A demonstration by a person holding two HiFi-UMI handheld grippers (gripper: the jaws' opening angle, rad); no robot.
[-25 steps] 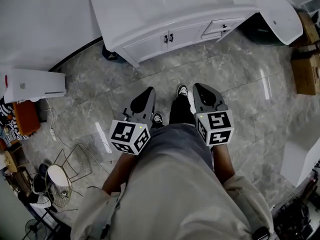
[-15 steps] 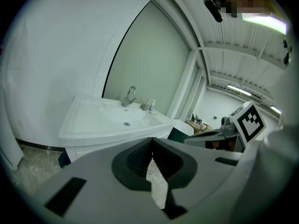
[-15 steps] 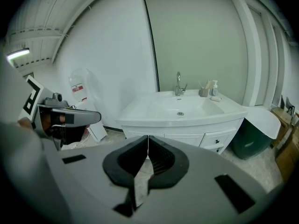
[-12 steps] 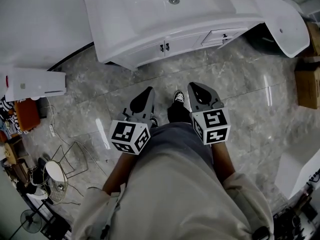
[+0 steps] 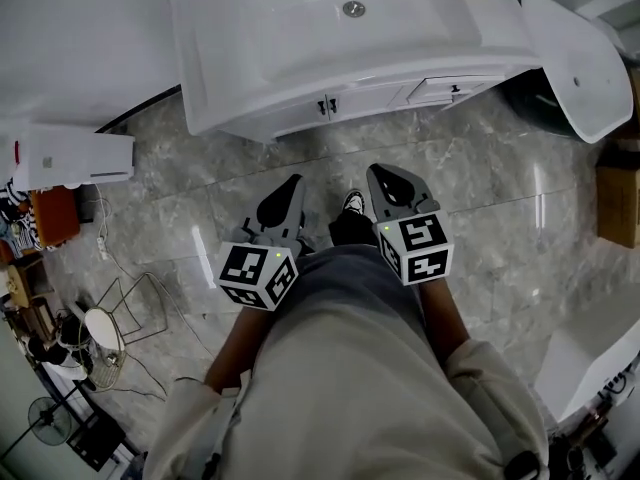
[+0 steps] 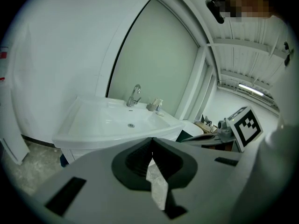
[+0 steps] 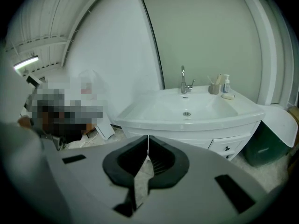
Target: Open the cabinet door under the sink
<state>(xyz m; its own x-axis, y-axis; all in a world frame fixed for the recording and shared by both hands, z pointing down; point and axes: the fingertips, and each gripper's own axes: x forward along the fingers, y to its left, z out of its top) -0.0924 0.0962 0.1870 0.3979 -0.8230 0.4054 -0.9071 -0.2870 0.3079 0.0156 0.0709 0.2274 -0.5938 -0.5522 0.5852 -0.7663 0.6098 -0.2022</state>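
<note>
The white sink vanity (image 5: 300,38) stands ahead of me across the marble floor. Its two cabinet doors (image 5: 326,106) under the basin are closed, with small dark handles side by side at the middle. My left gripper (image 5: 296,181) and right gripper (image 5: 378,172) are held low in front of my body, both shut and empty, well short of the doors. The left gripper view has the left gripper (image 6: 152,139) below the basin and faucet (image 6: 134,95). In the right gripper view the right gripper (image 7: 148,137) hides the doors; a drawer (image 7: 227,146) shows at the right.
A white appliance casing (image 5: 75,158) lies on the floor at the left, with a wire fan guard (image 5: 100,340) and a cable nearer me. A white panel (image 5: 575,53) leans right of the vanity over a dark bin. A cardboard box (image 5: 620,203) sits at the far right.
The vanity has come nearer and lower in the head view as I stepped toward it. Both grippers stay shut and keep their place before my body.
</note>
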